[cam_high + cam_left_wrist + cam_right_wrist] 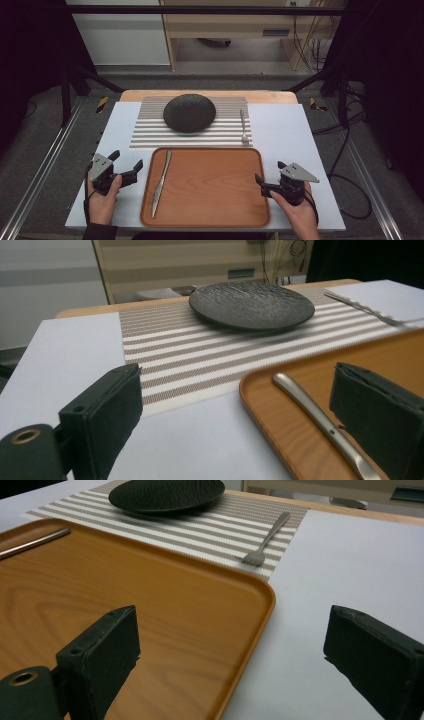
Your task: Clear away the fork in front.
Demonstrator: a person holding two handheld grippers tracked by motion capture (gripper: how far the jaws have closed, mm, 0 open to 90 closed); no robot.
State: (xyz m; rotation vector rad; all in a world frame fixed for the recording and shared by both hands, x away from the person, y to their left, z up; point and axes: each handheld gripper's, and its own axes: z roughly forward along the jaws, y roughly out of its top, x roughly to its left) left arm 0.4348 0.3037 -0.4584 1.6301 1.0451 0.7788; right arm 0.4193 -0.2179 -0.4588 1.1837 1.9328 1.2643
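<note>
Knife [161, 181] alone in wooden tray [215, 212]; left tool [127, 165] and right tool [270, 176] both spread, nothing pinched.

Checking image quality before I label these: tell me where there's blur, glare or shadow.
High view: even light, dark outer edges, soft shadow under the plate. Left gripper view: near jaws blurred, knife handle glints. Right gripper view: sheen on the tray, fork fairly sharp, far edge soft.
</note>
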